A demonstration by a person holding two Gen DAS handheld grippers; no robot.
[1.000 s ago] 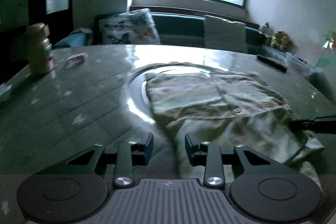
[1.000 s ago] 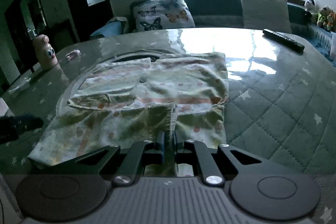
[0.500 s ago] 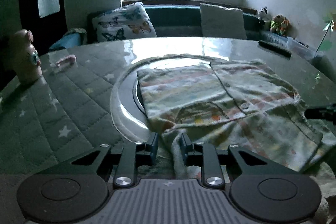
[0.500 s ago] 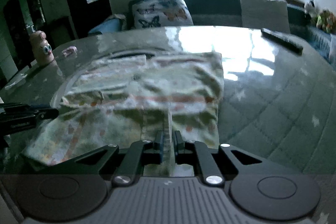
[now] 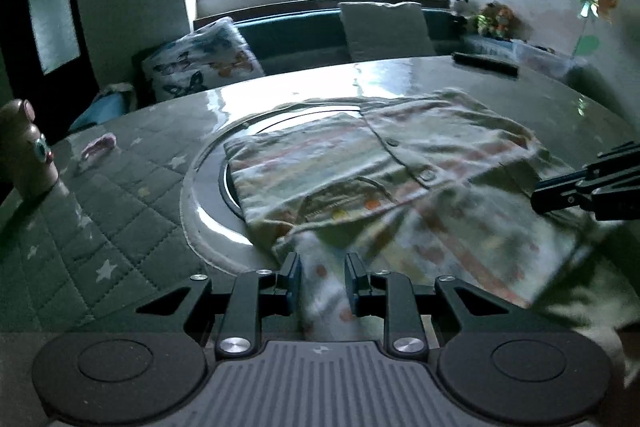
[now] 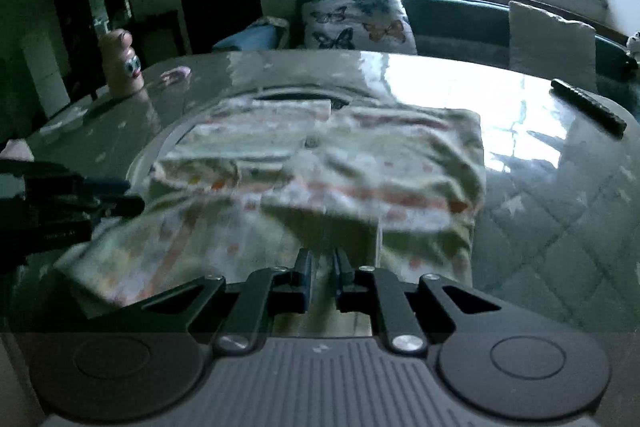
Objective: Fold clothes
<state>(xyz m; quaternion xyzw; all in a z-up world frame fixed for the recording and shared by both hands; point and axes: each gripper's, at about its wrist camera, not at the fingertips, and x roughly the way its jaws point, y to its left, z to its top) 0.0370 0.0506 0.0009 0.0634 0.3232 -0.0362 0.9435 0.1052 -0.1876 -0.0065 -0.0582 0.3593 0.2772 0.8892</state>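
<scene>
**Two corners lifted, fold under way**

The patterned shirt (image 5: 400, 163) lies across the glass turntable (image 5: 200, 211) on the quilted table (image 5: 80, 227). Since a second ago its near hem has come up off the table. The left gripper (image 5: 322, 277) has just closed on one gathered corner; the right gripper (image 6: 322, 269) pinches the other. Judged next: carry the hem toward the collar.

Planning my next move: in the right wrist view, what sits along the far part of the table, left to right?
Pink figurine → small pink item → far edge of the patterned garment → dark remote.
</scene>
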